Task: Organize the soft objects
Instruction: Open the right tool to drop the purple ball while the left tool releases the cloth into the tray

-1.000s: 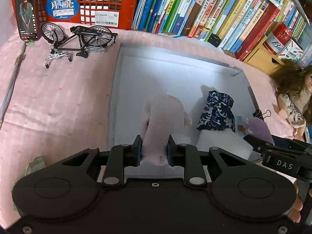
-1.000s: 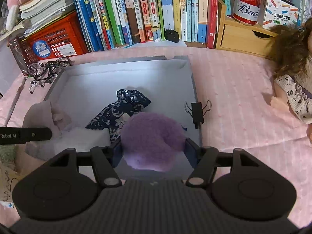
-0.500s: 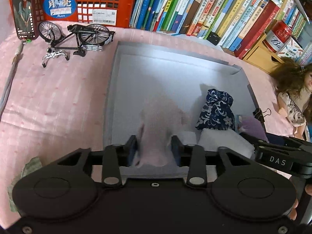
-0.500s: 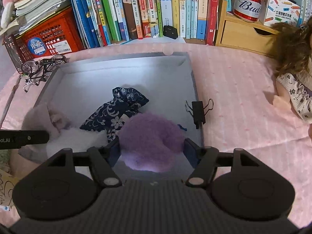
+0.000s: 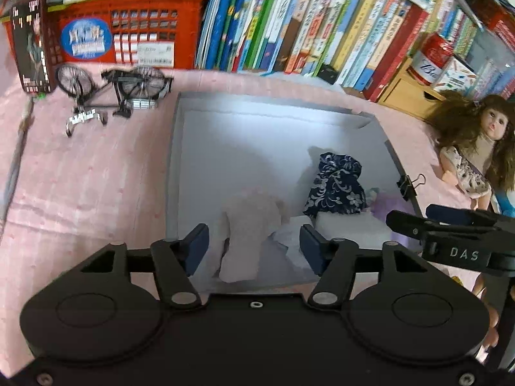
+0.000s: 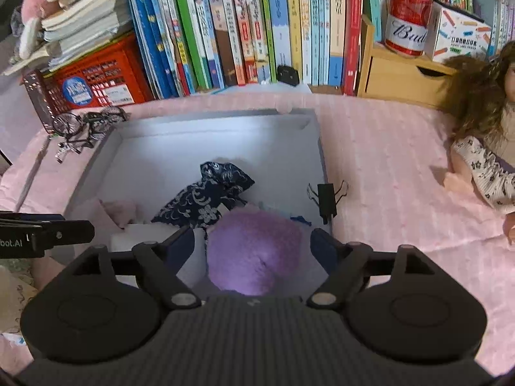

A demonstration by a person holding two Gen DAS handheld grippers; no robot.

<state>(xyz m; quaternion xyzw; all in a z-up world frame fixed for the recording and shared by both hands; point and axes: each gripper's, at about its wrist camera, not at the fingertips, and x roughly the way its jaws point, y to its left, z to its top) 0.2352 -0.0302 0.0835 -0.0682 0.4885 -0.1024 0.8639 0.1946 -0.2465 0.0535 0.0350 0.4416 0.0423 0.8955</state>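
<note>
Left gripper [image 5: 254,246] jaws opening, pale pink fuzzy cloth [image 5: 246,241] loose between them, unpinched; right gripper [image 6: 252,247] jaws opening around the fluffy purple plush [image 6: 254,254]. Both lie in the grey box [image 6: 154,148] beside the navy floral pouch [image 6: 206,197] and white pad [image 5: 351,228]. Release stage, probably nearly done; nothing soft visible outside except the doll [image 6: 482,148].

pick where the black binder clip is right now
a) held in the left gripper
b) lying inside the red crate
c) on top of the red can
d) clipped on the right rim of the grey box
d: in the right wrist view the binder clip sits on the right-hand rim of the grey box, apart from both grippers.
</note>
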